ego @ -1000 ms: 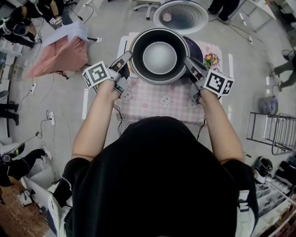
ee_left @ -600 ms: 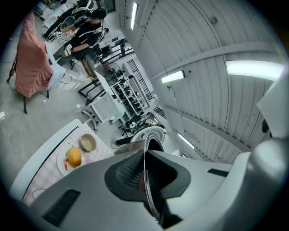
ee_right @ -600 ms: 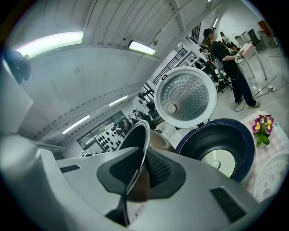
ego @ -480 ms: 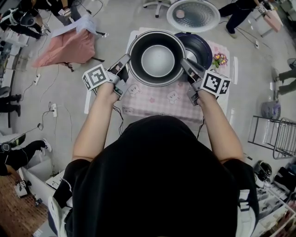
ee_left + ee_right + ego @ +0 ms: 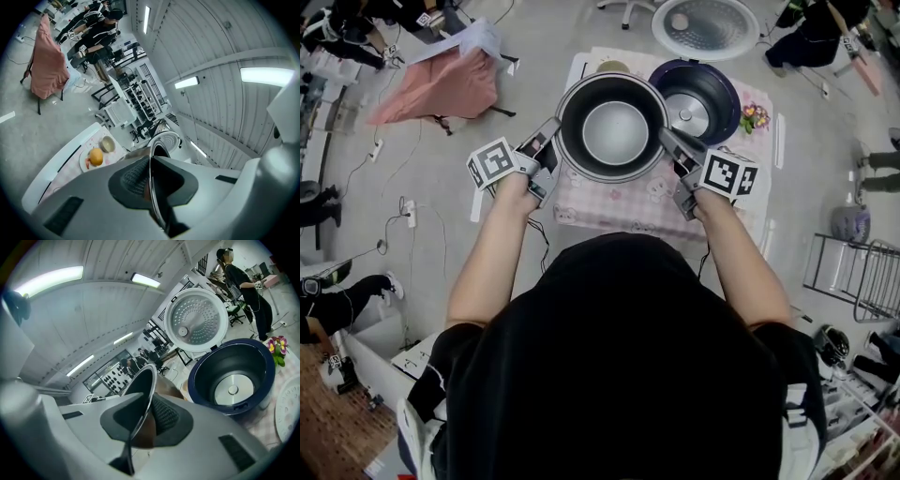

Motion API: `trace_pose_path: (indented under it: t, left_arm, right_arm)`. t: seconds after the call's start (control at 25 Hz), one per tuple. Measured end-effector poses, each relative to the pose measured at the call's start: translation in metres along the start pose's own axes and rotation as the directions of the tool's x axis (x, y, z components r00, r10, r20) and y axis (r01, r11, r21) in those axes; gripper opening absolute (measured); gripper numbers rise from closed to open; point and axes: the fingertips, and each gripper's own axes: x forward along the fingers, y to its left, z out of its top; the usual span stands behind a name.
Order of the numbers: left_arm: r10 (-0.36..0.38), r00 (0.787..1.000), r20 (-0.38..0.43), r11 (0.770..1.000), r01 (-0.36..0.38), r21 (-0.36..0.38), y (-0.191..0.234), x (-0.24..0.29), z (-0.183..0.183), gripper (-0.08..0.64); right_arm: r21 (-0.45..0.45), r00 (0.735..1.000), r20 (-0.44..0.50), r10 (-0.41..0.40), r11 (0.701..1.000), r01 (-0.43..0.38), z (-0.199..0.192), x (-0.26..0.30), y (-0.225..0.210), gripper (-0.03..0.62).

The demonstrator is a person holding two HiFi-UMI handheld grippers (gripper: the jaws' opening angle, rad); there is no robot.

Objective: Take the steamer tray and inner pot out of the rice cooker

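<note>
The dark inner pot (image 5: 614, 131), with its shiny silver bottom, hangs above the pink-checked table (image 5: 619, 202), left of the rice cooker (image 5: 698, 94). My left gripper (image 5: 555, 127) is shut on the pot's left rim. In the left gripper view the thin rim (image 5: 151, 187) runs between the ribbed pads. My right gripper (image 5: 666, 136) grips the right rim (image 5: 140, 399). Its jaws have just eased open a little, and the rim is still pinched between them. The navy cooker (image 5: 232, 376) stands empty with its heating plate bare. I cannot make out a steamer tray.
The cooker's round lid (image 5: 705, 26) stands open at the back. A small bowl (image 5: 108, 144) and a plate with an orange (image 5: 96, 157) sit at the table's far left. Flowers (image 5: 756, 117) stand right of the cooker. A pink cloth (image 5: 441, 84) hangs over a chair on the left.
Both grippers have carried the pot to the left, off the cooker. The cooker's empty inside now shows to the right of the pot.
</note>
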Motion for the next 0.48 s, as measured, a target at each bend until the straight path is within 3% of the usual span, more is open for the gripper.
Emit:
trace_pose_path:
  t: [0.48]
  left_arm:
    - [0.029,0.999,-0.038,0.998,-0.031,-0.057,0.038,-0.012,-0.032,0.037]
  right_arm:
    - [0.07,0.998,-0.058,-0.025,0.997,0.029,-0.05,0.003,-0.022,0.06]
